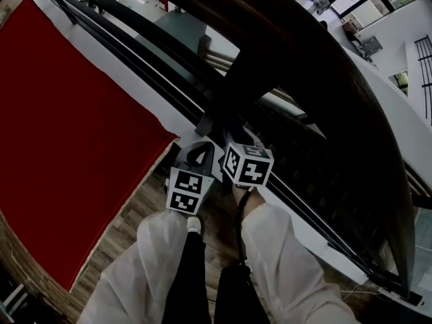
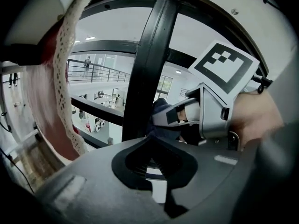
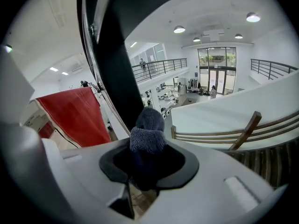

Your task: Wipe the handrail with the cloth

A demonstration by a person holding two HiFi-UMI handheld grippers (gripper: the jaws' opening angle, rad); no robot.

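Head view shows the big dark handrail [image 1: 324, 79] sweeping across, its black post [image 1: 236, 93] dropping beneath it. Both tools crowd that post. The left tool [image 2: 154, 160] is closed on nothing, and the right tool [image 3: 147, 153] is pinched tight on the blue-grey knit cloth [image 3: 147, 125], bunched just below the handrail. It looks soft, light and floppy, so 1 firm pinch mid-cloth should leave a broad fold free to drag along the handrail.

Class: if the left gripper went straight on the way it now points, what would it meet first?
Probably the black railing post, dead ahead of the left gripper. The cloth held by the right gripper sits just beside that line. Depth is unclear.
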